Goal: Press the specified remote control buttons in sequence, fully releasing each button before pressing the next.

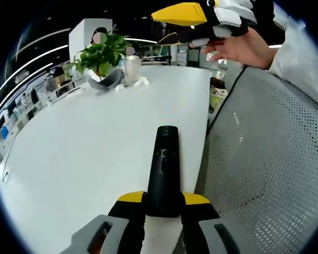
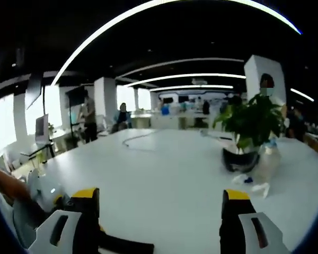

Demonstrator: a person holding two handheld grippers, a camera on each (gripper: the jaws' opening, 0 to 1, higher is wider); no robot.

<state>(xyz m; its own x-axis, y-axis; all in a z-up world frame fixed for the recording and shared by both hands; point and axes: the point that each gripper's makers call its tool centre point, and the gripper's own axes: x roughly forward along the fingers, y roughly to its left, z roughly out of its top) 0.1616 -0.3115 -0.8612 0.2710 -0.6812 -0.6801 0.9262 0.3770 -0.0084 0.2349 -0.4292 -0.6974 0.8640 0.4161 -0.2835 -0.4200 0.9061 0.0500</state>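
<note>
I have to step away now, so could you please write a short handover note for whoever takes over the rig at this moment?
Left gripper: shut on the long black plastic remote control, which points away over the white table, its buttons facing up.
Right gripper: open, holding nothing, raised over the table. In the left gripper view it hangs high at the far table edge, a hand on it.
Also there: a grey mesh chair back beside the remote control, and a green potted plant further along the table.
Done: remote control gripped.
Left: the frames do not show any press; bring the right gripper to the buttons.

Wide-open right tool above white table
</note>
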